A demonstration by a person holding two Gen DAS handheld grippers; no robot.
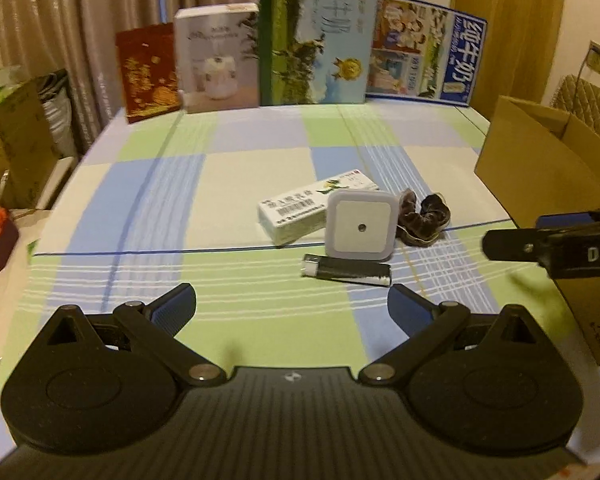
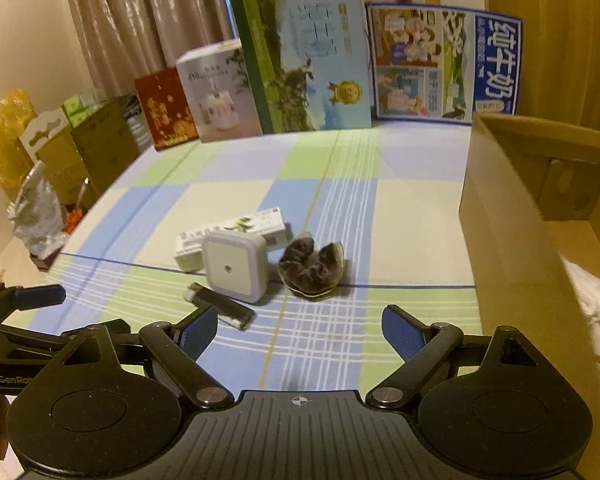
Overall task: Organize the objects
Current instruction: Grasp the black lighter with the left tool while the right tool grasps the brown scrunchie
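Left gripper (image 1: pixel 292 308): black ribbed body with two round hubs, blue textured pads; fingers spread wide and empty, low over the near edge of the table.
Right gripper (image 2: pixel 298 332): same build; its fingers are also parted with nothing between them, above the near edge, beside the carton.
Table (image 1: pixel 236 184): covered by a smooth cloth checked in green, blue, lilac and cream, with thin white and dark stripes.
Lighter (image 1: pixel 346 271): slim black stick with white ends, lying flat — closest of the small things to the near edge.
Night light (image 1: pixel 360 225): white rounded square of matte plastic, small dark dot at its centre, standing just behind the lighter.
Medicine box (image 1: pixel 300 211): long white card box with a barcode and green print, lying flat, partly behind the night light.
Scrunchie (image 1: pixel 422 218): dark brown, velvety, crumpled ring, just to the right of the night light.
Cardboard carton (image 2: pixel 512 216): plain brown, open-topped, at the right edge of the table; something white and fabric-like (image 2: pixel 596 312) lies inside — what it is cannot be told.
Back edge: a row of upright printed boxes — red with gold pattern (image 1: pixel 150 72), white with a diffuser picture (image 1: pixel 218 58), green and blue milk case (image 1: pixel 316 36), blue-edged milk case (image 1: pixel 424 50).
Backdrop: shiny beige curtains (image 1: pixel 76 12).
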